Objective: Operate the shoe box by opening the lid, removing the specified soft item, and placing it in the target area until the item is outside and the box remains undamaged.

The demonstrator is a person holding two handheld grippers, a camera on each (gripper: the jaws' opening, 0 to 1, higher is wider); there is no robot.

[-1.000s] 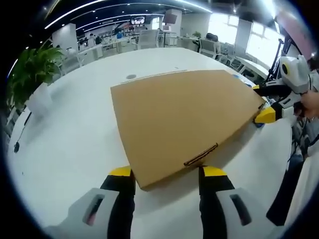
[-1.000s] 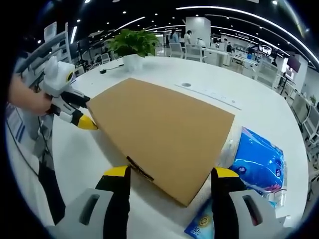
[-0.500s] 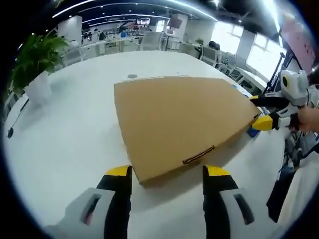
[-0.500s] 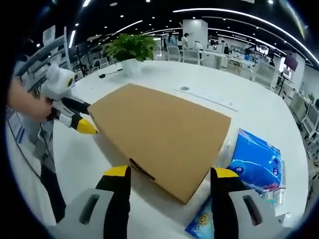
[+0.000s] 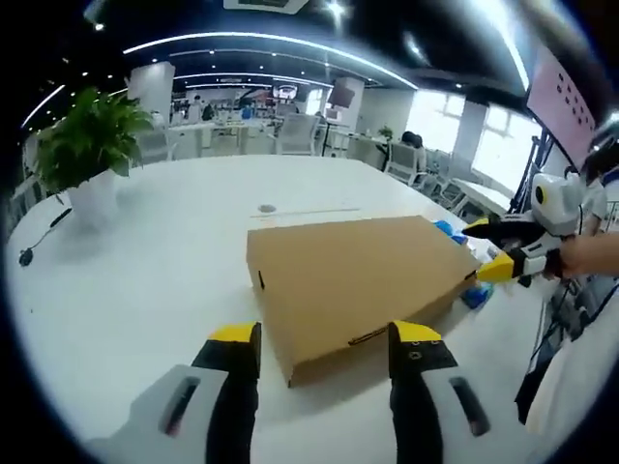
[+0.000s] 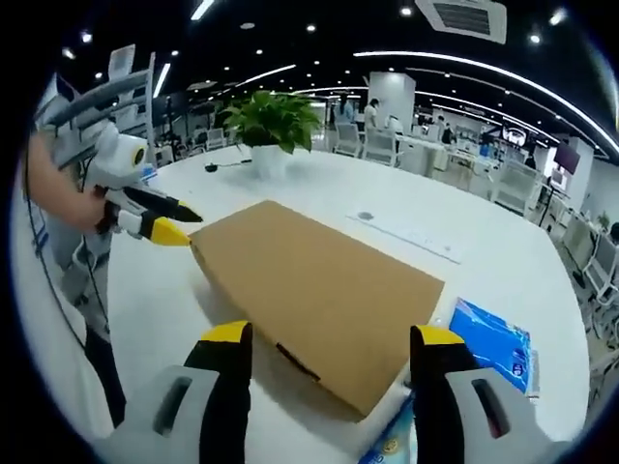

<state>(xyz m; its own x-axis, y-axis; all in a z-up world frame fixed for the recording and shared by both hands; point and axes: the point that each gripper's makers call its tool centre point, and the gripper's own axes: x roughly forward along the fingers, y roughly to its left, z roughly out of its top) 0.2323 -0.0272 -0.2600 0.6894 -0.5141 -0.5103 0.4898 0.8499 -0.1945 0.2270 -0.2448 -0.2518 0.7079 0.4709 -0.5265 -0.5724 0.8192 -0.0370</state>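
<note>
— Shoe box [image 5: 360, 282] first: where is it?

— Flat on the white table [image 5: 145, 280], lid down, a dark slot or tab on the front edge. One end sits just ahead of the left gripper [image 5: 324, 340], the other just ahead of the right gripper [image 6: 329, 340].

— Are they gripping anything?

— No. Both stand with jaws spread wide and nothing between them; each pair straddles its end of the box without clearly touching it.

— How should it handle?

— Plain cardboard, so I'd judge it light and fairly stiff, but easy to crease or tear at the edges. I'd lift the lid by its front lip near the tab, gently, while the other gripper steadies the base.

— Anything around it?

— A blue plastic pack [image 6: 491, 344] lies just beside the far end. A potted plant [image 5: 85, 145] stands well apart, with office desks beyond.
</note>
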